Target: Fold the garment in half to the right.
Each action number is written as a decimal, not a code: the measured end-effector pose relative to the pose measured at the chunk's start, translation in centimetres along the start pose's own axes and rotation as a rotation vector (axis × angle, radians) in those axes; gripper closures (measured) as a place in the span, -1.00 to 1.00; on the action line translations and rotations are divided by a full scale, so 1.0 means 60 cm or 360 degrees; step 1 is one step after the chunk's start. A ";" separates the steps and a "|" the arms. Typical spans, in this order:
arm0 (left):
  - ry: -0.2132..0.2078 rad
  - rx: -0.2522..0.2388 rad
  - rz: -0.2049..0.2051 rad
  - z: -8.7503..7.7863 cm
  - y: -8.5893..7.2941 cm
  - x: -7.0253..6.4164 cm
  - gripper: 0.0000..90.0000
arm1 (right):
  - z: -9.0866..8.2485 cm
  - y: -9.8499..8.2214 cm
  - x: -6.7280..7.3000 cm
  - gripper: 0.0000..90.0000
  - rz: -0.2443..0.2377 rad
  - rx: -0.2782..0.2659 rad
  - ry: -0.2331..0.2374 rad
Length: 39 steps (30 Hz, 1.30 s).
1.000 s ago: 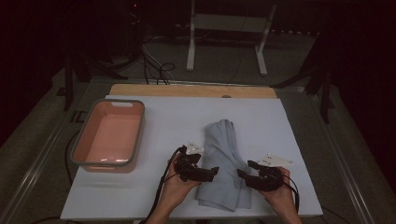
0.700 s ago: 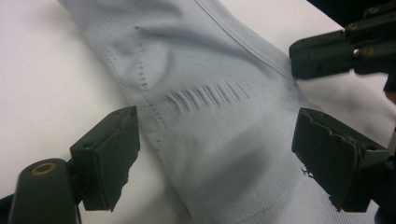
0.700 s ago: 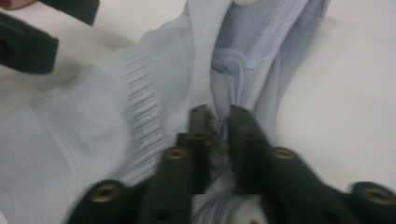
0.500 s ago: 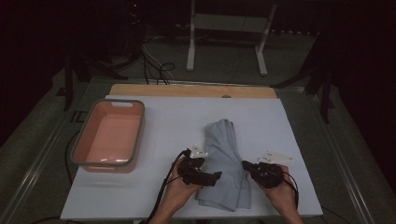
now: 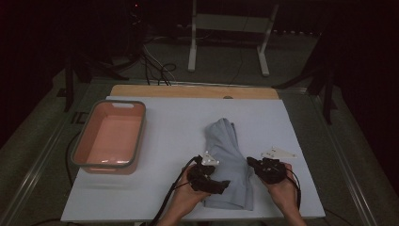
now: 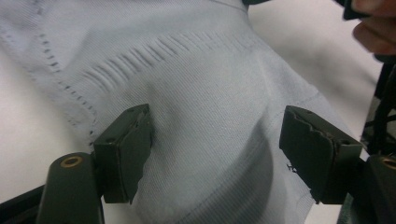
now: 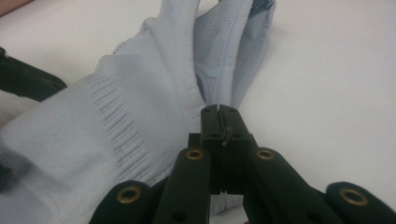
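Observation:
A pale blue-grey knit garment (image 5: 230, 160) lies bunched lengthwise on the white table cover (image 5: 179, 122), its ribbed hem toward me. My left gripper (image 5: 221, 184) reaches over the garment's near left part. In the left gripper view its jaws (image 6: 217, 149) stand apart with the fabric (image 6: 201, 93) bulging between them; they have just been closing and the pads do not press. My right gripper (image 5: 251, 162) sits at the garment's right edge. In the right gripper view it (image 7: 219, 112) is shut on the hem edge of the garment (image 7: 140, 116).
A salmon-pink basin (image 5: 80, 141) with a grey rim stands empty at the left of the cover. A wooden board (image 5: 193, 91) edges the far side. Cables and a white stand (image 5: 226, 42) are on the floor beyond. The cover's near edge is just under my wrists.
My left gripper has slid a little right and down onto the garment's near end. The right gripper's jaws have closed at the garment's right edge; that hand has stayed in place.

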<state>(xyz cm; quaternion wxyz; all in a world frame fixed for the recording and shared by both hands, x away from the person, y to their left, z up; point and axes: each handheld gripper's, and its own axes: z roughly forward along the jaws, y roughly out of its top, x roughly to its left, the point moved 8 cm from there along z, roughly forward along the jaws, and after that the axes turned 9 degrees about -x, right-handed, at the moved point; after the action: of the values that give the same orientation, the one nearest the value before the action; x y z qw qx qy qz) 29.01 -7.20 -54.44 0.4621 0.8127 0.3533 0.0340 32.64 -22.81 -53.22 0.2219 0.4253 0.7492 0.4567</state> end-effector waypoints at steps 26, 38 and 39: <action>-0.0010 0.0000 -0.0014 0.006 0.005 0.002 -0.38 | -0.038 -0.046 0.058 -0.26 0.0081 0.0194 0.0100; 0.0109 -0.0089 -0.0110 -0.004 0.029 0.053 -0.47 | -0.028 -0.060 0.056 -0.26 -0.0027 0.0282 0.0015; 0.0116 -0.0093 -0.0119 -0.003 0.030 0.057 -0.49 | -0.027 -0.061 0.056 -0.26 -0.0028 0.0284 0.0013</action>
<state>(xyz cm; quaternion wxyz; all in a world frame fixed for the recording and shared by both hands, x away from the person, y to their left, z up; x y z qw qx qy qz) 32.51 -5.58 -53.88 0.4735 0.7833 0.3988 0.0565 28.06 -21.61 -55.41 0.1843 0.4349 0.7915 0.3878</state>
